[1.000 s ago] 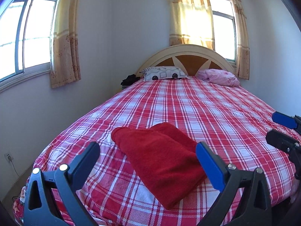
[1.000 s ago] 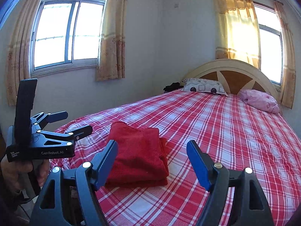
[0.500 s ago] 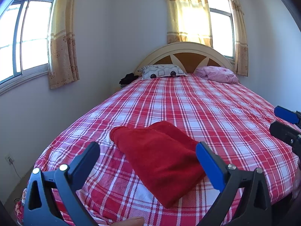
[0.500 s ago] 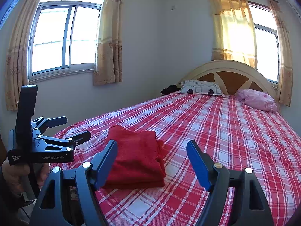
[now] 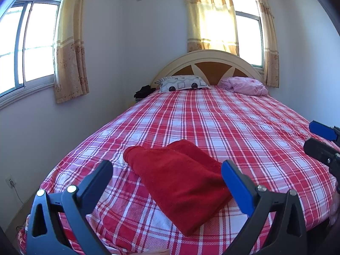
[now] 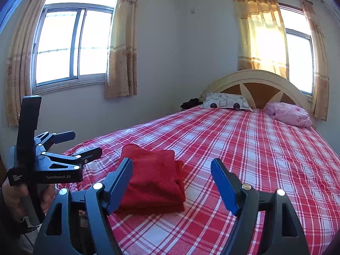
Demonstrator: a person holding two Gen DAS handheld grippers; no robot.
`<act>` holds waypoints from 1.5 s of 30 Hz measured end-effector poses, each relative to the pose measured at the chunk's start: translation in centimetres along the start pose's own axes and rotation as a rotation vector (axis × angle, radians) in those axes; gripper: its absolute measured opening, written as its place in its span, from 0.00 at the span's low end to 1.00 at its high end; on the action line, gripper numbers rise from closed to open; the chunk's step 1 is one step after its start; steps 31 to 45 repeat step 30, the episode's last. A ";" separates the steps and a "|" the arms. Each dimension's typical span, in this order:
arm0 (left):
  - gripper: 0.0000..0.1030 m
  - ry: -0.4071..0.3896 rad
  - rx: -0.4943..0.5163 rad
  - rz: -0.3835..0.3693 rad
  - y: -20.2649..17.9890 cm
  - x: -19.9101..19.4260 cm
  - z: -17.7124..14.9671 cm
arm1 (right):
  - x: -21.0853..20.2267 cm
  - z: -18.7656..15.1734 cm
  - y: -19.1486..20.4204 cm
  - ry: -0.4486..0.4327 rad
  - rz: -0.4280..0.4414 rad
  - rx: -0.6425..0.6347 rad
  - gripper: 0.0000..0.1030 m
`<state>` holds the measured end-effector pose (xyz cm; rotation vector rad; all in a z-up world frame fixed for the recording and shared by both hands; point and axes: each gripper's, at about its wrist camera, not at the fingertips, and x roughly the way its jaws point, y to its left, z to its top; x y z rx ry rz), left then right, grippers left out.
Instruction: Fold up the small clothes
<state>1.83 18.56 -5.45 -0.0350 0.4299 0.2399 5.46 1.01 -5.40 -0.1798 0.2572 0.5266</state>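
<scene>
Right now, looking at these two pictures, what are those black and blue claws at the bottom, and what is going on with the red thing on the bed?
There is no robot here. A person holds a hand tool in each hand, each with two fingers and a small wide-angle camera looking along them. One picture comes from the left gripper, the other from the right gripper. Each also catches the other tool at its edge; in the right view you see the hand gripping the left one. On the plaid bed lies a folded red garment, with a patterned pillow and a pink pillow by the headboard. Both tools stand open over the bed and hold nothing.
</scene>
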 end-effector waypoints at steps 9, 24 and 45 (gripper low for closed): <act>1.00 0.003 -0.001 0.000 0.0 0.0 0.0 | 0.0 -0.1 -0.1 0.001 0.000 0.003 0.74; 1.00 0.004 0.002 0.002 0.0 0.2 -0.4 | 0.4 -0.9 0.1 0.025 0.007 0.000 0.74; 1.00 -0.004 0.023 -0.012 -0.3 0.3 -0.5 | 0.6 -1.2 -0.2 0.032 0.006 0.014 0.74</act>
